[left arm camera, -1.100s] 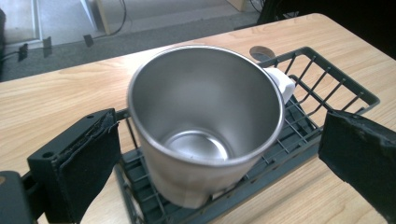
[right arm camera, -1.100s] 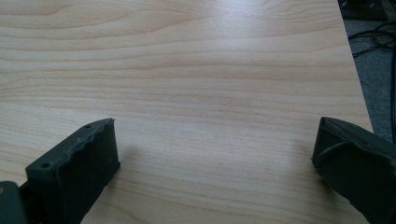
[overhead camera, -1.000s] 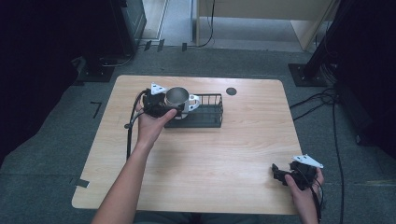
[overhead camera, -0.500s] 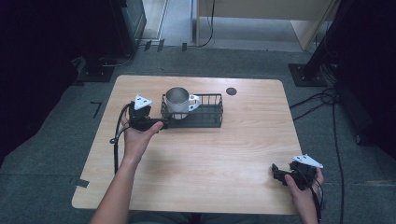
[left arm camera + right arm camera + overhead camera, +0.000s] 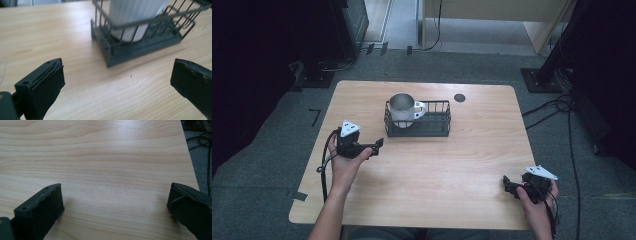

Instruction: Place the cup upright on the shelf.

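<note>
A metal mug (image 5: 402, 109) with a white handle stands upright in the left end of a black wire basket (image 5: 434, 125) at the back middle of the wooden table (image 5: 437, 165). My left gripper (image 5: 376, 145) is open and empty, held low over the table to the front left of the basket. In the left gripper view the basket (image 5: 150, 45) and the mug's ribbed side (image 5: 132, 17) lie ahead between the jaws. My right gripper (image 5: 508, 186) is open and empty near the table's front right corner, over bare wood (image 5: 105, 162).
A small dark round disc (image 5: 459, 98) lies on the table behind the basket's right end. Cables (image 5: 562, 107) run over the grey floor to the right of the table. Dark equipment stands at the back left and far right.
My left gripper let go of the mug in the basket, opened, and drew back toward the front left. The right gripper has stayed where it was.
</note>
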The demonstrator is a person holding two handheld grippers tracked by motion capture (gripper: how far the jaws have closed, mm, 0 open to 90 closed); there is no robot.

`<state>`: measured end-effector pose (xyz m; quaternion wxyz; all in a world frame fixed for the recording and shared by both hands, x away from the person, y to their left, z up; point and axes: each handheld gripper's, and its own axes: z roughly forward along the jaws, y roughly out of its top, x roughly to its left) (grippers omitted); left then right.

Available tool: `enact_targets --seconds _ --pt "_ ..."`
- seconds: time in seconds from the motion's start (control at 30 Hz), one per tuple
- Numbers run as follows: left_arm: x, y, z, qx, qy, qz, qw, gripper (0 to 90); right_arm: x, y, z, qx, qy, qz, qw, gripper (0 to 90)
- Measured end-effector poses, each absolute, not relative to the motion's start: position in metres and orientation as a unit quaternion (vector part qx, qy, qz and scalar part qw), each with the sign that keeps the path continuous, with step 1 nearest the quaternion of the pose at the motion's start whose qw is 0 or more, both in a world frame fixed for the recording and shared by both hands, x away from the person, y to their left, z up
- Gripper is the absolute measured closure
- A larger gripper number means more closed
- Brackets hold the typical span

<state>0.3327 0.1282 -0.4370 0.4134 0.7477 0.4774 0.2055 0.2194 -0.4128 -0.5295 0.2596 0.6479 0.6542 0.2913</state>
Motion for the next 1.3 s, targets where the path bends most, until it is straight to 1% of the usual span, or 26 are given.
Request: enact_targets --seconds 0.6,0.7,1.0,1.07,1.13,1.3 --pt "0.290 0.178 -0.490 0.740 0.524 0.201 0.372 0.0 0.219 -0.413 -0.529 0.647 0.655 0.290 0.260 0.0" --pt "0.283 0.188 -0.495 0.735 0.534 0.204 0.366 0.0 0.219 -0.413 -0.530 0.647 0.655 0.290 0.260 0.0" --pt "0.264 0.209 -0.510 0.737 0.551 0.224 0.322 0.0 0.219 -0.413 -0.530 0.648 0.655 0.289 0.261 0.0" --pt "0.259 0.212 -0.511 0.738 0.550 0.228 0.319 0.0 0.219 -0.413 -0.530 0.648 0.655 0.289 0.261 0.0" --pt "0.256 0.214 -0.511 0.742 0.547 0.241 0.302 0.0 0.219 -0.413 -0.530 0.648 0.655 0.289 0.262 0.0" --pt "0.252 0.224 -0.513 0.742 0.553 0.245 0.289 0.0 0.219 -0.413 -0.530 0.648 0.654 0.289 0.261 0.0"
